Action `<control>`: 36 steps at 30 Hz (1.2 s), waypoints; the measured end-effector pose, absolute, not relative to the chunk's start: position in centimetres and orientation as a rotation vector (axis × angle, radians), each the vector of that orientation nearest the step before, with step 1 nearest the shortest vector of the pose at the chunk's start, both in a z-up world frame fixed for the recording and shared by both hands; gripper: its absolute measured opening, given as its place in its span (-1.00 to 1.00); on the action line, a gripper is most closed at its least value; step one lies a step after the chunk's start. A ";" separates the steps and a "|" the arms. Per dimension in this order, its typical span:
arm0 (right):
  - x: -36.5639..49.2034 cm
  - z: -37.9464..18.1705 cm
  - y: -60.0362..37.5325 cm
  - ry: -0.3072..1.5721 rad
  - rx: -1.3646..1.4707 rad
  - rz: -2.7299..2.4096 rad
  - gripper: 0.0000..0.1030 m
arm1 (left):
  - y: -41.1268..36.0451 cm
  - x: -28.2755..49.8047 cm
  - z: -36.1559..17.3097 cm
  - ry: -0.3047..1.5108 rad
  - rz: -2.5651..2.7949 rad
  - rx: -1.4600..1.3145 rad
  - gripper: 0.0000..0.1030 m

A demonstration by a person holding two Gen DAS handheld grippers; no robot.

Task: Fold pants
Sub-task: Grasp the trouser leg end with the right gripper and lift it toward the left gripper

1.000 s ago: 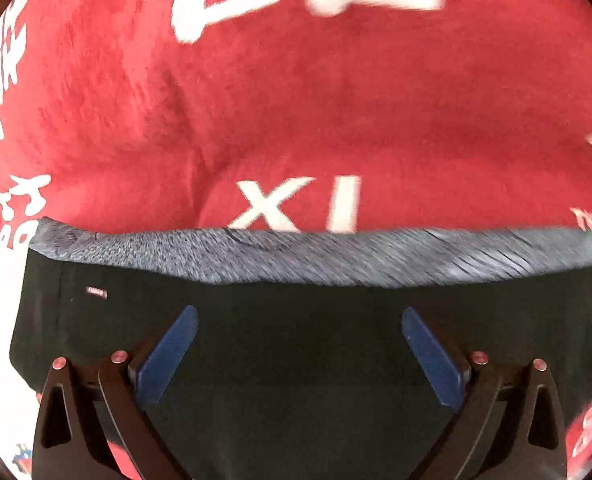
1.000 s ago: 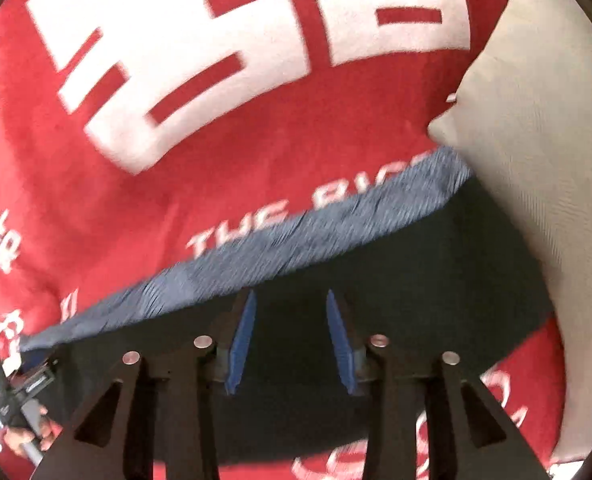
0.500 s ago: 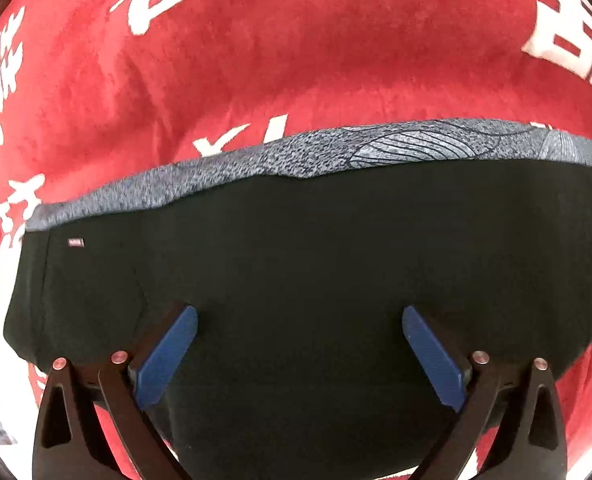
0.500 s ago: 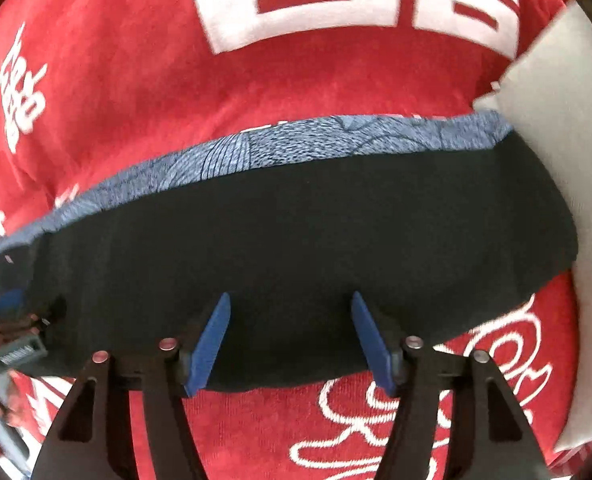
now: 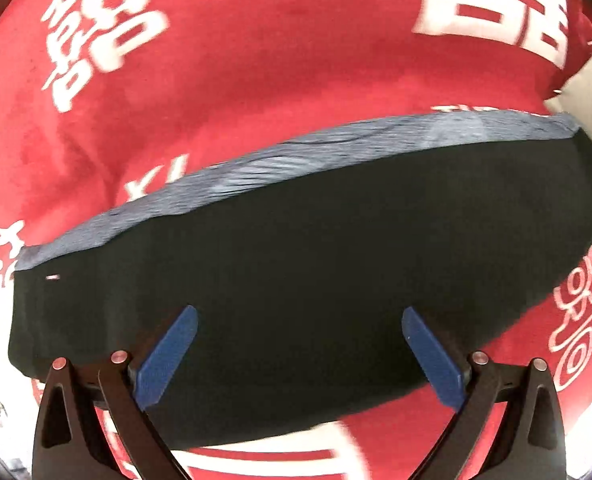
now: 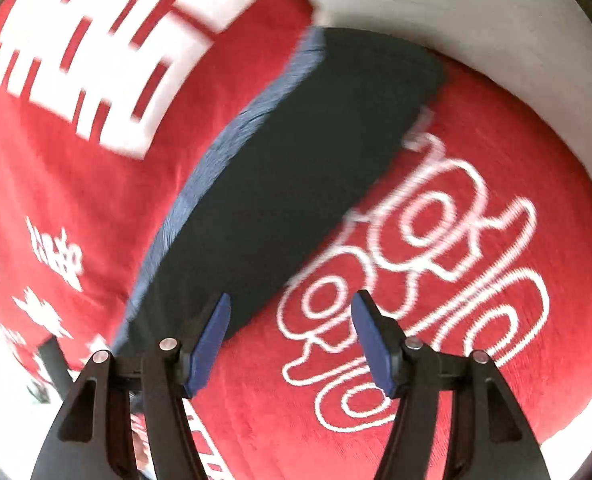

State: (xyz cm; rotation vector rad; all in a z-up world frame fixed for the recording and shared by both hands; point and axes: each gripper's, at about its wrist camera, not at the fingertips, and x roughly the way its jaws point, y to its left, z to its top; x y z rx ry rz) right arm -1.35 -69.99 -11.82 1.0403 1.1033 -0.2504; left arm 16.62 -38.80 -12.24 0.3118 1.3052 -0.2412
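The folded pants [image 5: 304, 280] lie flat on the red blanket, black with a blue-grey patterned band along the far edge. My left gripper [image 5: 296, 332] hangs above them, wide open, with nothing between its blue pads. In the right wrist view the pants [image 6: 296, 168] run slantwise up to the right. My right gripper [image 6: 291, 320] stands open over the blanket beside their near edge; its left pad [image 6: 209, 344] overlaps the cloth's corner, and nothing is gripped.
A red blanket [image 5: 255, 80] with white characters and loops covers the surface. A pale grey cushion [image 6: 476, 20] lies against the pants' far end in the right wrist view. The other gripper's black handle [image 6: 55, 364] shows at the lower left.
The right gripper's jaws opened wider, and it rolled and drew off the pants to their near edge. The left gripper pulled back, so more of the pants shows.
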 end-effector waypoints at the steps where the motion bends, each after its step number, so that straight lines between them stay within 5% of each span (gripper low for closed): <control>1: -1.8 -12.1 -70.5 1.080 1.078 -0.254 0.30 | -39.6 16.5 -12.2 1.308 -0.249 0.303 1.00; 13: -2.3 -15.5 -73.2 0.821 1.325 -0.185 0.30 | -43.7 17.4 -15.0 1.321 -0.215 0.215 1.00; 24: 2.3 -15.5 -73.3 0.721 1.239 -0.151 0.29 | -43.5 17.3 -15.0 1.305 -0.220 0.214 1.00; 25: 2.6 -15.5 -73.4 0.741 1.241 -0.160 0.23 | -43.7 17.3 -14.7 1.307 -0.213 0.222 0.98; 26: 2.7 -15.5 -73.6 0.768 1.252 -0.179 -0.06 | -44.1 17.4 -14.4 1.301 -0.213 0.224 0.92; 27: 2.7 -15.6 -73.8 0.797 1.251 -0.203 -0.63 | -44.2 17.3 -13.7 1.290 -0.226 0.209 0.68; 28: 2.6 -15.6 -74.2 0.841 1.240 -0.228 -0.70 | -44.4 17.3 -12.9 1.289 -0.252 0.185 0.54; 33: 3.1 -13.6 -73.6 0.880 1.111 -0.220 -0.77 | -46.4 17.0 -11.0 1.216 -0.355 0.131 0.53; 36: 4.1 -11.7 -72.4 0.885 0.990 -0.214 -0.77 | -47.6 16.8 -14.5 1.279 -0.402 0.117 0.53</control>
